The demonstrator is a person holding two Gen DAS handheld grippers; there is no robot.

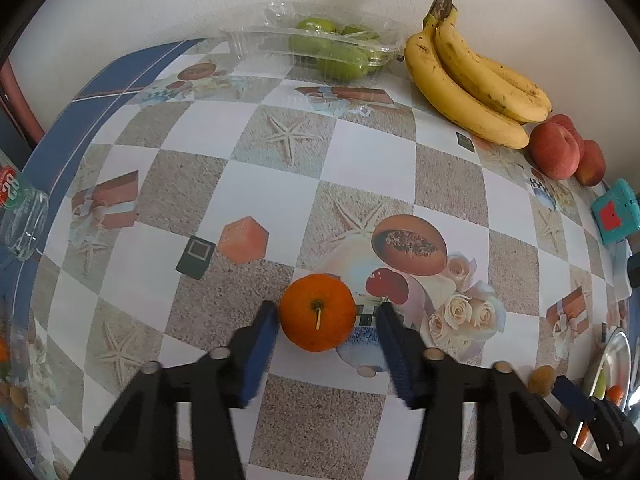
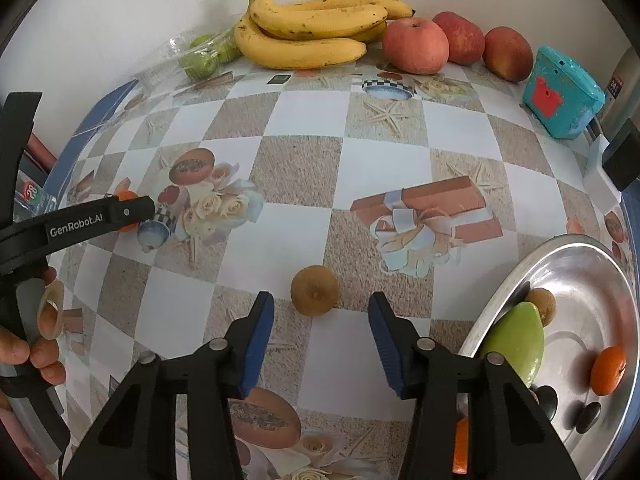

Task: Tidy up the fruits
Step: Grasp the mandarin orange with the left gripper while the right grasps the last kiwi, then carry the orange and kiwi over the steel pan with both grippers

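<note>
In the left wrist view an orange point(image 1: 318, 312) lies on the patterned tablecloth between the open fingers of my left gripper point(image 1: 326, 314); the left pad is at its side, the right pad a little apart. In the right wrist view a brown kiwi point(image 2: 315, 290) lies just ahead of my open, empty right gripper point(image 2: 322, 308). A steel bowl point(image 2: 600, 280) at the right holds a green mango point(image 2: 518, 342), a kiwi point(image 2: 544, 304), an orange point(image 2: 608, 370) and dark fruits. The left gripper point(image 2: 132, 210) shows at far left, over its orange.
Bananas point(image 1: 476, 76), red apples point(image 1: 558, 152) and a clear tray of green fruit point(image 1: 336, 50) line the back wall. A teal box point(image 2: 562, 92) stands at the right. A plastic bottle point(image 1: 20, 212) lies at the left table edge.
</note>
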